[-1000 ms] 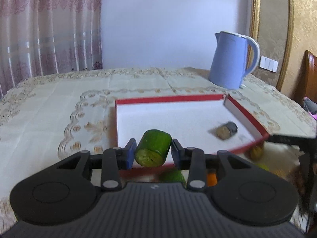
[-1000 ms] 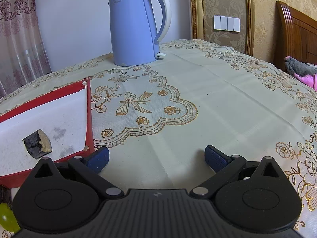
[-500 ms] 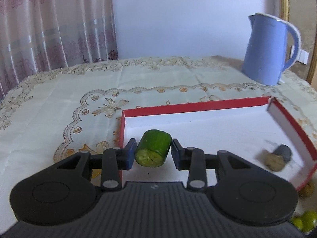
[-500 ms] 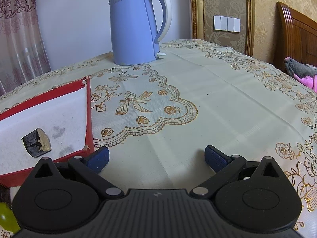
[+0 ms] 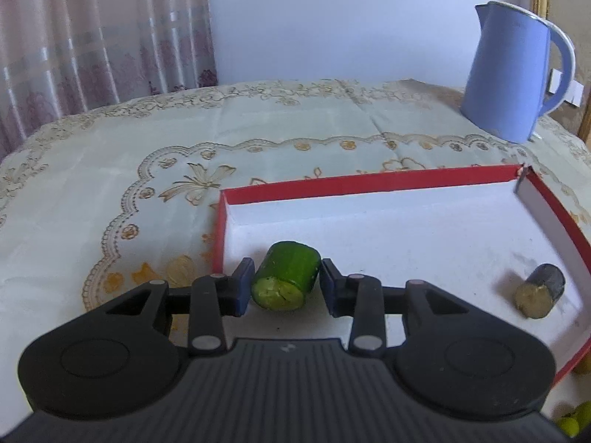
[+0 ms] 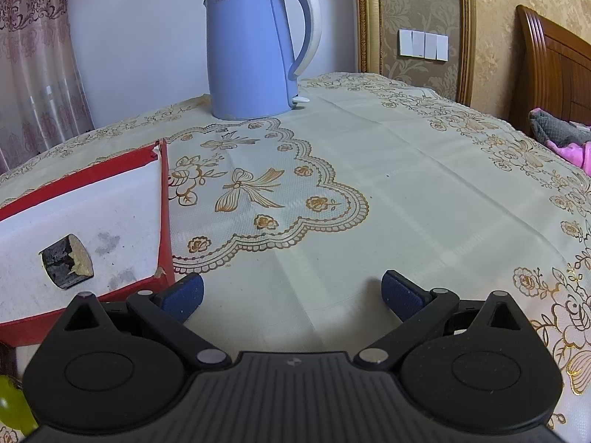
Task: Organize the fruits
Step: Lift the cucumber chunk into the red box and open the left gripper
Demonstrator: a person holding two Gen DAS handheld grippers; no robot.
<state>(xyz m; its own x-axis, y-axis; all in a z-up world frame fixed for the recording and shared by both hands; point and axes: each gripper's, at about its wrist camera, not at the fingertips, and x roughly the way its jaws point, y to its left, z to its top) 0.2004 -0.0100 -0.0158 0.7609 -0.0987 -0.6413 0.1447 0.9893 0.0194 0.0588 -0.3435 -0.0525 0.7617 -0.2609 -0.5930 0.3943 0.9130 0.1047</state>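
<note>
Left gripper: 2 blue pads flank a short green cucumber piece, cut face toward the camera. The left pad touches the piece; a thin gap shows between its skin and the right pad. Whether the piece is still clamped or already loose I cannot tell from this view. It sits low over the white floor of the red-walled tray, in the near-left corner, just inside the left wall.

Also in the tray: 1 dark stubby piece with a pale cut end, lying on its side close to the right wall, well apart from the cucumber. In the right wrist view the same piece lies near the tray's near-right corner, with grey smudges on the white liner beside it.

Outside the tray: small yellow-green fruits at the lower right edge of the left view, partly cut off.

Right gripper: jaws spread wide, nothing between them, over bare tablecloth just right of the tray's corner.

Background: blue kettle upright on the cloth beyond the tray; patterned curtain at the left
</note>
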